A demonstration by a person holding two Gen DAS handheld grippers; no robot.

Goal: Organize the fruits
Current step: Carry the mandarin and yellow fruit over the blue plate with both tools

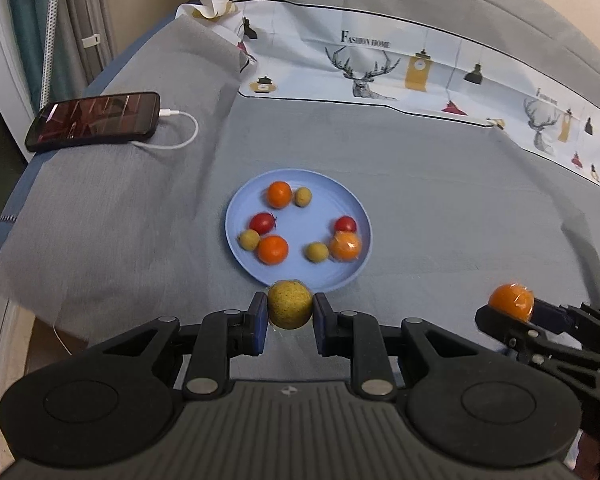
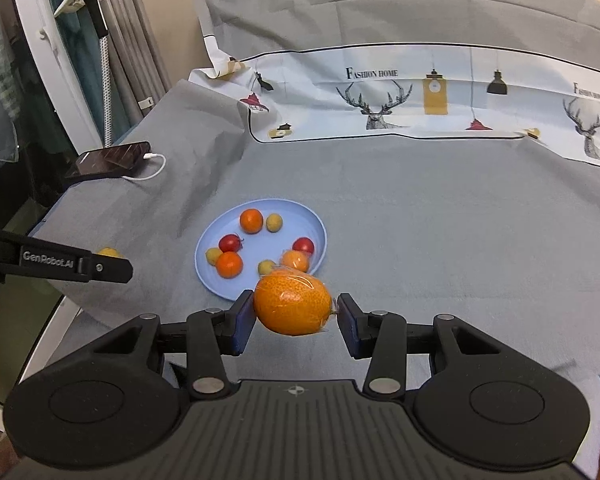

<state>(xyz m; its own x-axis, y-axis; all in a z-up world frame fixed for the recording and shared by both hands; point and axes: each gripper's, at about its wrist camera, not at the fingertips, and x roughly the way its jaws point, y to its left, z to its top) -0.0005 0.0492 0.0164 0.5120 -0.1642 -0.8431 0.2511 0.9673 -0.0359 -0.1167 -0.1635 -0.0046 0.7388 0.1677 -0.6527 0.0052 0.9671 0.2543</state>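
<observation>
Left gripper (image 1: 290, 312) clamps a yellow-green fruit (image 1: 289, 305) just short of the plate's (image 1: 236, 216) near rim. Right gripper (image 2: 296, 314) pinches a wrapped orange (image 2: 292, 304), also near side of plate. On the plate: 3 oranges, 2 red fruits, 3 yellow-green ones. Beyond the plate, far left, a phone (image 1: 94, 121) on its cable.

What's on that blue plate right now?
The blue plate holds three oranges, one plastic-wrapped, two red tomatoes and three yellow-green fruits. The held fruit hides its near rim.
</observation>
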